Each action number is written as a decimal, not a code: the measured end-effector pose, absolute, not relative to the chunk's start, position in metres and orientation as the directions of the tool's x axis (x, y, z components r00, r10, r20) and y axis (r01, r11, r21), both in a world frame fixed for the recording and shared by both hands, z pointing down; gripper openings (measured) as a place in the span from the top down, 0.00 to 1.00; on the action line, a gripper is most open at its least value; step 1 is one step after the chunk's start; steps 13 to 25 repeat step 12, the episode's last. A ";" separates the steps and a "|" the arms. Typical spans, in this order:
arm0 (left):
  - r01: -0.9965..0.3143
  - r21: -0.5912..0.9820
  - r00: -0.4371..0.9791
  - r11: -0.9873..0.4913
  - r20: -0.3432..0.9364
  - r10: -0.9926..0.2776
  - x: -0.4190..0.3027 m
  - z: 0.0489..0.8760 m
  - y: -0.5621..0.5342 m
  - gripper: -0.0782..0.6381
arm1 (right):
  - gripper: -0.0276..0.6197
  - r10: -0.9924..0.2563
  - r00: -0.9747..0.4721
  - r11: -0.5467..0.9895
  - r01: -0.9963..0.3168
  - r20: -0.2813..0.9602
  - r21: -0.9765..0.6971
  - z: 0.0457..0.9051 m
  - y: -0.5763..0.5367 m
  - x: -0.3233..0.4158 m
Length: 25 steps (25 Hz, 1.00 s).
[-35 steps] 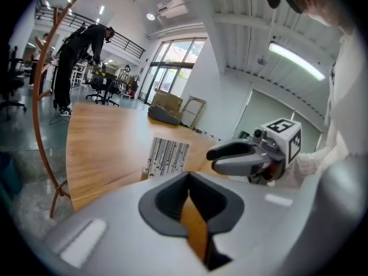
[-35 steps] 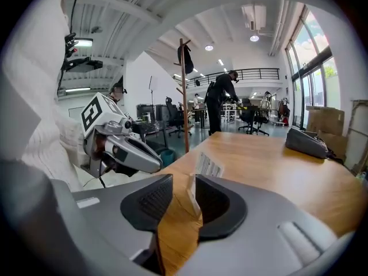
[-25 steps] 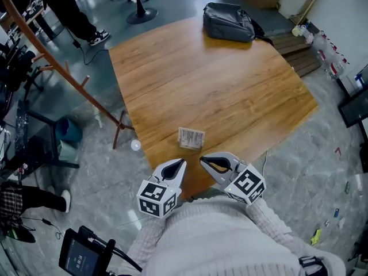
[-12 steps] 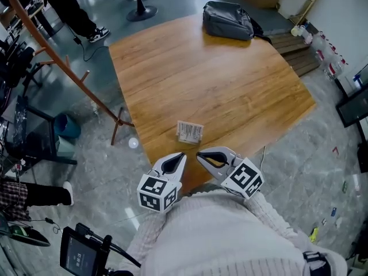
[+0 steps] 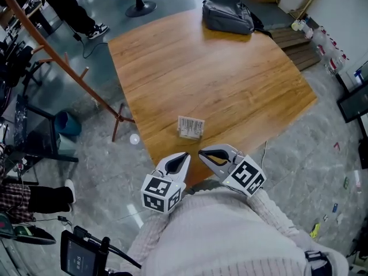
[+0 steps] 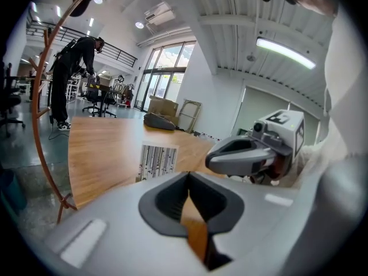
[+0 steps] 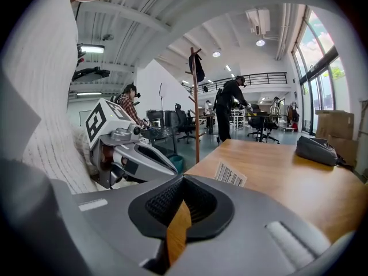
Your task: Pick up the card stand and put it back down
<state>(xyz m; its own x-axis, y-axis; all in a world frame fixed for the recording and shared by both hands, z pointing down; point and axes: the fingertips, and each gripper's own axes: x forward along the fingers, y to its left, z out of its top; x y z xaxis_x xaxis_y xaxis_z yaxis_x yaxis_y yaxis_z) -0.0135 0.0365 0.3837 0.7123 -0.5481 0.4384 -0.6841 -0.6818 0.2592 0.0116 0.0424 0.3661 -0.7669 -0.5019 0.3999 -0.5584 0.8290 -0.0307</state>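
A small card stand [image 5: 191,127] with a barcode-striped card stands upright near the wooden table's [image 5: 218,79] near edge. It also shows ahead of the jaws as the card stand [image 6: 157,160] in the left gripper view and the card stand [image 7: 231,174] in the right gripper view. My left gripper [image 5: 183,157] hovers just short of the table edge, shut, holding nothing. My right gripper [image 5: 202,154] sits beside it, also shut and empty. Both are a short way in front of the stand, not touching it.
A grey bag [image 5: 227,14] lies at the table's far edge. A wooden coat rack [image 5: 63,68] leans at the left, with a blue bin [image 5: 68,125] below. Office chairs and a person's legs [image 5: 75,10] stand at the far left. Grey floor surrounds the table.
Both grippers have stayed close together at the table's near edge, shifting only slightly. The card stand has not moved.
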 end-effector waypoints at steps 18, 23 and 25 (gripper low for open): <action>-0.681 0.268 0.715 -0.682 0.442 -0.541 -0.017 0.386 0.044 0.88 | 0.96 -0.493 -0.766 0.829 -0.557 0.413 -0.042 0.369 0.048 0.004; -0.681 0.268 0.715 -0.682 0.442 -0.541 -0.017 0.386 0.044 0.88 | 0.96 -0.493 -0.766 0.829 -0.557 0.413 -0.042 0.369 0.048 0.004; -0.681 0.268 0.715 -0.682 0.442 -0.541 -0.017 0.386 0.044 0.88 | 0.96 -0.493 -0.766 0.829 -0.557 0.413 -0.042 0.369 0.048 0.004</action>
